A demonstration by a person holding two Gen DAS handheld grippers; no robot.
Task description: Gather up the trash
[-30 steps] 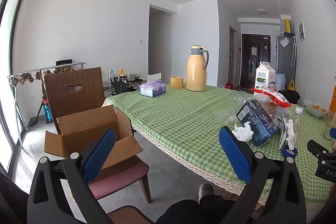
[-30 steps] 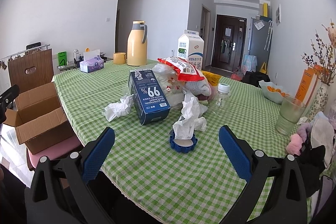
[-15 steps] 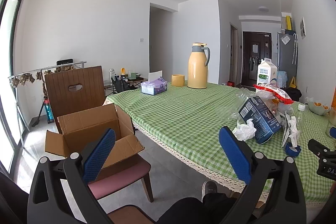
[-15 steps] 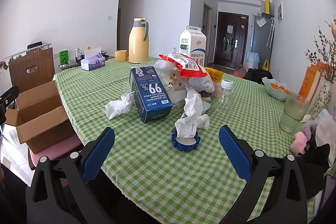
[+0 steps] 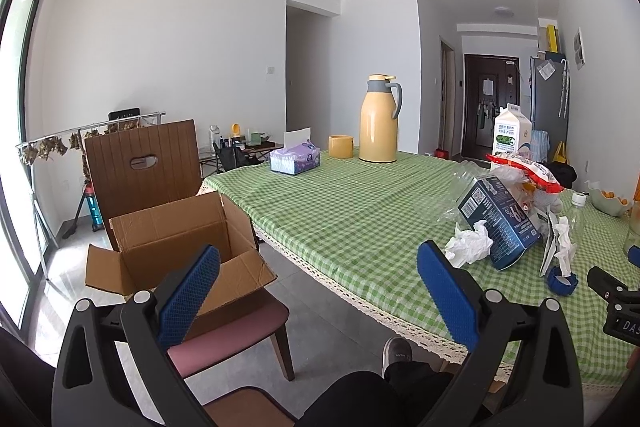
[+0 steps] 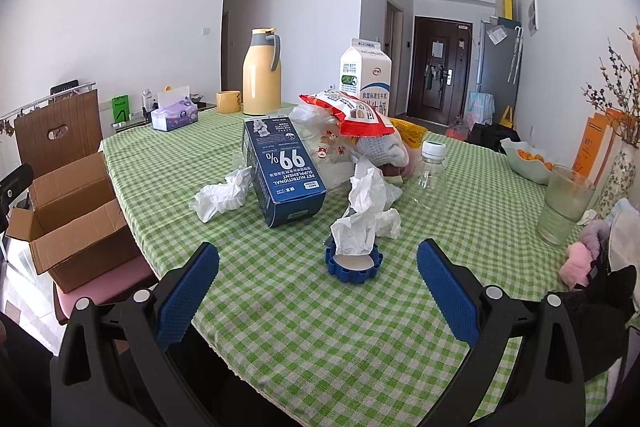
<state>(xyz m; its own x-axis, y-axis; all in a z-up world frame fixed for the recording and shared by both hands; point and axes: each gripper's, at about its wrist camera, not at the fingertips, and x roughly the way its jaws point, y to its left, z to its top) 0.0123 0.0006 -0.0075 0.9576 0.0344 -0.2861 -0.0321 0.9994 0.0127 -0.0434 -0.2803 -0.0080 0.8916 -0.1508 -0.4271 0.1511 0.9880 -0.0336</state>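
We see the trash at centre frame on the table (image 6: 280, 291): a tissue (image 6: 222, 193) left of the blue box (image 6: 282, 171), another tissue (image 6: 366, 215) standing in a blue lid (image 6: 352, 263). Our right gripper (image 6: 318, 287) gapes wide and empty just below that lid. Our left gripper (image 5: 318, 287) is equally wide, empty, with the carton (image 5: 176, 243) at lower left.

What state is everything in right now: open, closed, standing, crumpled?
Left gripper: open, empty.
Right gripper: open, empty.
Cardboard box: flaps open, on chair.
Blue carton: lying down.
Tissues: crumpled.
Plastic bottle: capped, upright.
Milk carton: upright.
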